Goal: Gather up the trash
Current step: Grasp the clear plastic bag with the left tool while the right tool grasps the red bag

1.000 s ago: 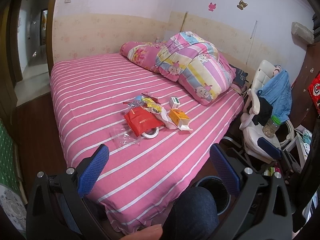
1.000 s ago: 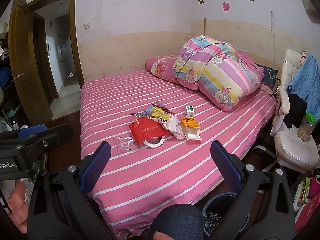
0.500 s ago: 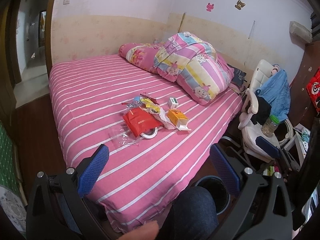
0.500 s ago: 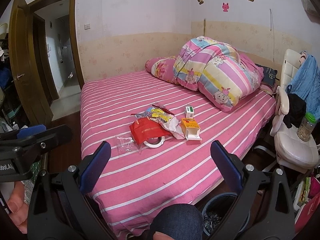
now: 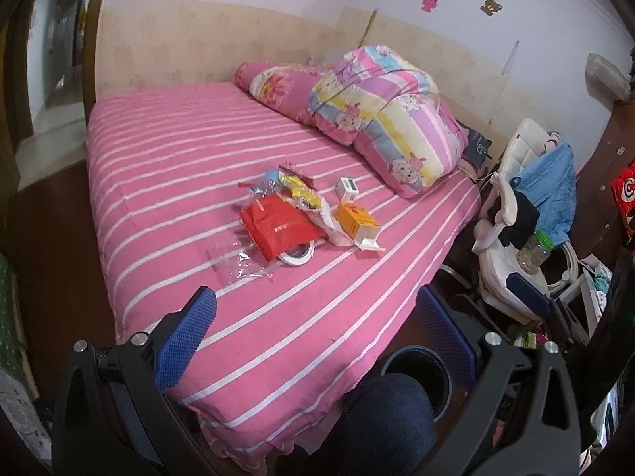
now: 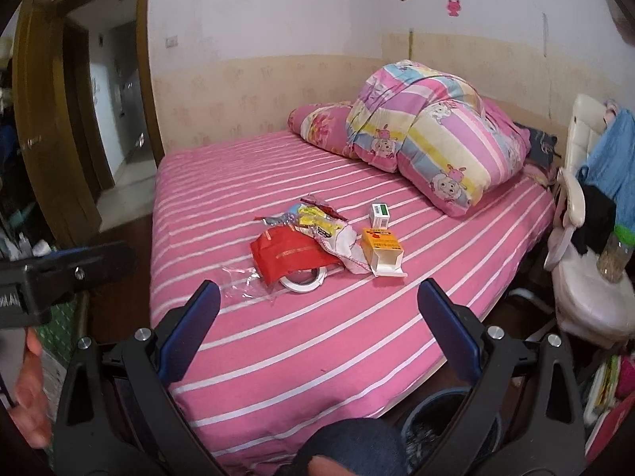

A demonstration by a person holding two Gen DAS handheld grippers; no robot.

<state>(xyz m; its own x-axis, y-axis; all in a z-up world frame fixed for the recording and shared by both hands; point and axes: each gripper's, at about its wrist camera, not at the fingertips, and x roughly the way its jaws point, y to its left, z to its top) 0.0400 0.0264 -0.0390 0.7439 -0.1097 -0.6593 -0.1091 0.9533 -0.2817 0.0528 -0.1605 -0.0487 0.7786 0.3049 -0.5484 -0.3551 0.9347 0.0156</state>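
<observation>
A heap of trash lies mid-bed on the pink striped sheet (image 5: 166,166): a red bag (image 5: 278,226) (image 6: 291,256), a tape roll (image 5: 295,256) (image 6: 303,279), clear plastic (image 5: 238,261) (image 6: 246,285), yellow wrappers (image 5: 301,194) (image 6: 317,218), an open orange box (image 5: 357,222) (image 6: 383,250) and a small white-green box (image 5: 346,189) (image 6: 379,214). A dark bin (image 5: 414,373) (image 6: 432,416) stands on the floor by the bed's near corner. My left gripper (image 5: 315,333) and right gripper (image 6: 317,325) are both open and empty, held short of the bed's near edge.
A folded cartoon quilt (image 5: 381,119) (image 6: 428,131) lies at the bed's far right. A white chair (image 5: 512,222) (image 6: 583,261) with clothes and a jar (image 5: 533,252) stands right of the bed. A doorway (image 6: 115,103) opens at left. My knee (image 5: 381,424) is below.
Both views have shifted slightly, with the bed and trash a little nearer. Both grippers stay open and empty.
</observation>
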